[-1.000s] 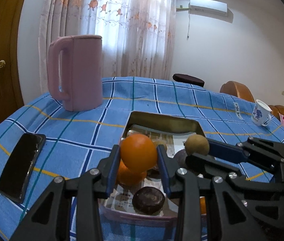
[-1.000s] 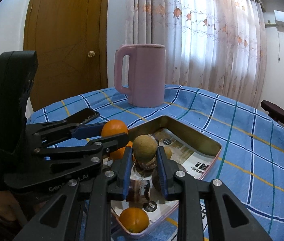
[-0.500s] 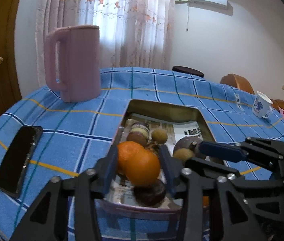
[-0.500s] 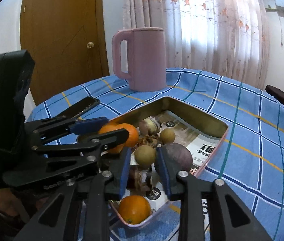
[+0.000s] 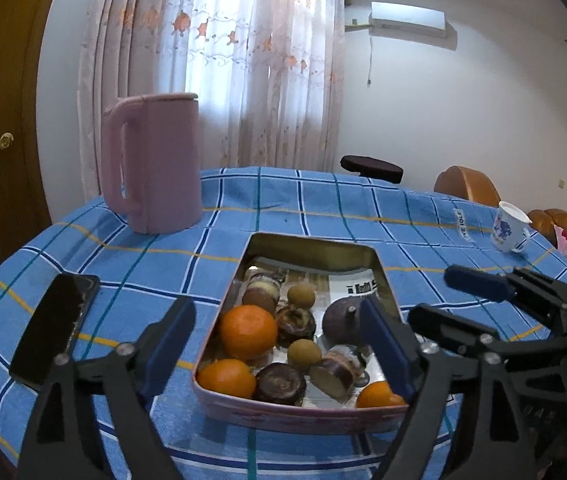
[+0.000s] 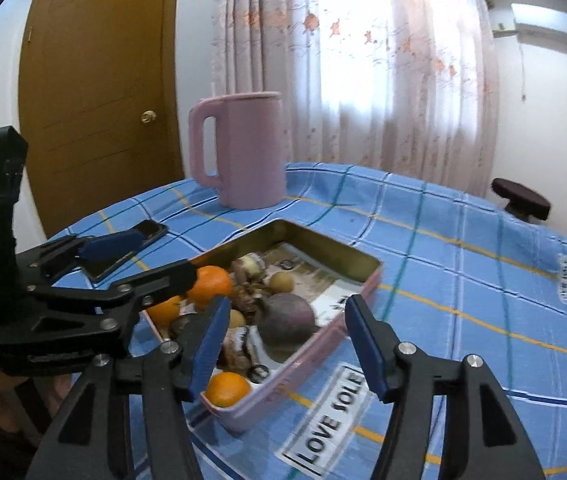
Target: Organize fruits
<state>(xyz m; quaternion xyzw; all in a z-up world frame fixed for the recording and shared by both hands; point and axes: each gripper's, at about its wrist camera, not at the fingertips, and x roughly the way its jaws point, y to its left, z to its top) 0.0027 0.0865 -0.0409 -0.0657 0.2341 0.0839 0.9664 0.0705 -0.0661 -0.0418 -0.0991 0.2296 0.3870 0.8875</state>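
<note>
A pink-rimmed metal tray (image 5: 303, 416) on the blue checked cloth holds three oranges, one of them (image 5: 248, 332) at its left side, small tan fruits (image 5: 304, 354), a purple fruit (image 5: 341, 320) and several dark brown round pieces. My left gripper (image 5: 273, 312) hangs over the tray's near end, its jaws opening, with no fruit touching either pad. In the right wrist view my right gripper (image 6: 286, 306) is above the purple fruit (image 6: 285, 314) and the tray's (image 6: 335, 248) near corner, jaws opening, gripping nothing. Each gripper shows in the other's view.
A tall pink jug (image 5: 155, 168) stands behind the tray at the left. A black phone (image 5: 53, 328) lies near the table's left edge, and a white mug (image 5: 509, 226) stands far right. A dark stool (image 5: 371, 166) stands beyond the table.
Both grippers have opened. The orange left the left gripper and the tan fruit left the right one; both now lie in the tray. Both grippers drew back a little.
</note>
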